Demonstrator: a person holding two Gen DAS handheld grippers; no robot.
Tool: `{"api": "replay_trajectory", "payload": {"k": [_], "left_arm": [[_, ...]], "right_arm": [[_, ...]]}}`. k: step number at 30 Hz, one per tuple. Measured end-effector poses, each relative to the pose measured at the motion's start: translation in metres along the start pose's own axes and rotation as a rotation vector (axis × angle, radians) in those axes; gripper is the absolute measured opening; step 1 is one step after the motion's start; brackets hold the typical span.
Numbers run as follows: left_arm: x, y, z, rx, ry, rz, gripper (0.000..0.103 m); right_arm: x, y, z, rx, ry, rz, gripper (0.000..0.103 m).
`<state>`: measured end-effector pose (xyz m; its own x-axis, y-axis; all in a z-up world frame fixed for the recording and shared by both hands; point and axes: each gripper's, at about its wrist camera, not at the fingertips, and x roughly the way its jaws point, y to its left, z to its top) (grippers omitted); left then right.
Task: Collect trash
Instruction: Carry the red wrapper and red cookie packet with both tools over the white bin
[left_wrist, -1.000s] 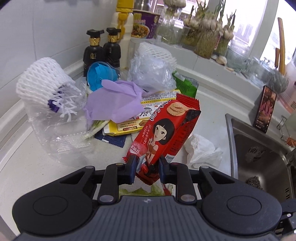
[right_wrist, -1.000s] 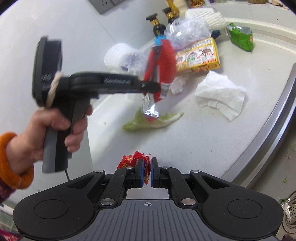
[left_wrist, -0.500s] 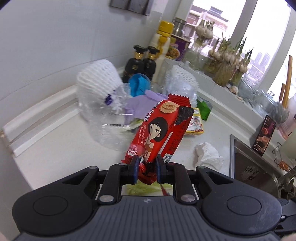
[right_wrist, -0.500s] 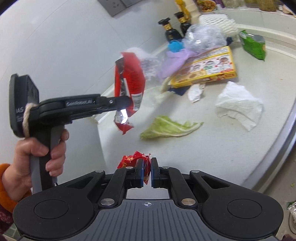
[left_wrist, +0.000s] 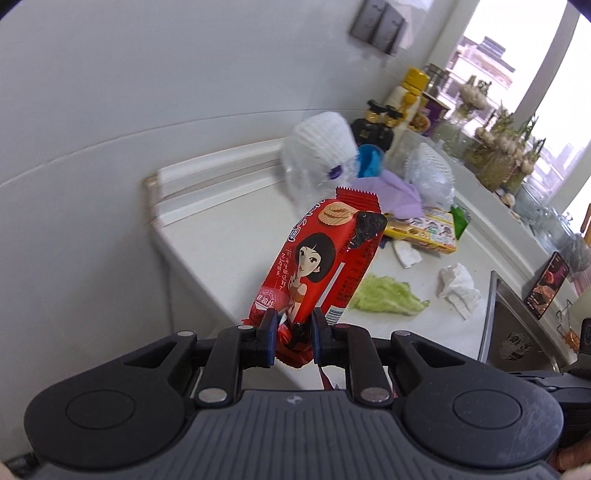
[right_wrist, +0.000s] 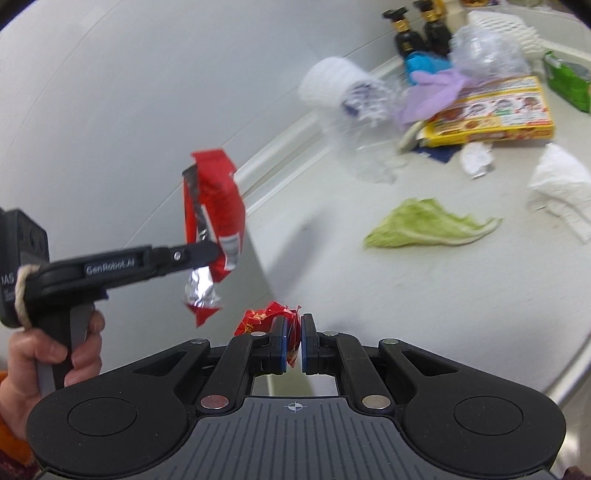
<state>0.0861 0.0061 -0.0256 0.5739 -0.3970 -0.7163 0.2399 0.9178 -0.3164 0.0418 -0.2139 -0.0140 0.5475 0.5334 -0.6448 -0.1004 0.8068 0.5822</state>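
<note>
Both hands are loaded, so the step in hand looks like the carry-off: trash already picked is lifted clear of the white worktop (left_wrist: 229, 236) and, by my reading, heads for a bin that no view shows. The next move calls for finding that bin, bringing each load over its mouth and letting go, then coming back for the rest.

The left tongs (left_wrist: 293, 338) are closed most of the way, pinching the lower end of a tall red foil snack wrapper printed with a cartoon girl (left_wrist: 321, 258), which stands upright above the fingers, off the worktop. In the right wrist view the same wrapper (right_wrist: 214, 210) hangs in the air beside the wall. The right tongs (right_wrist: 293, 345) are nearly closed on a small crumpled red wrapper (right_wrist: 269, 319).

Left lying on the worktop: a pale green lettuce leaf (right_wrist: 428, 225), a crumpled white tissue (right_wrist: 561, 192), a yellow printed flat box (right_wrist: 491, 110) and a lilac plastic bag (right_wrist: 432, 92).
</note>
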Motion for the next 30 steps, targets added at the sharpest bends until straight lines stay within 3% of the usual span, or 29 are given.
{"api": "replay_trajectory", "payload": {"k": [11, 30], "left_arm": [[-0.012, 0.051, -0.041, -0.189, 0.06, 0.035, 0.016], [0.002, 0.1, -0.105, -0.332, 0.165, 0.109, 0.016]], "right_arm": [[0.037, 0.033, -0.022, -0.004, 0.085, -0.003, 0.005], [0.115, 0.055, -0.058, -0.059, 0.297, -0.034, 0.005]]}}
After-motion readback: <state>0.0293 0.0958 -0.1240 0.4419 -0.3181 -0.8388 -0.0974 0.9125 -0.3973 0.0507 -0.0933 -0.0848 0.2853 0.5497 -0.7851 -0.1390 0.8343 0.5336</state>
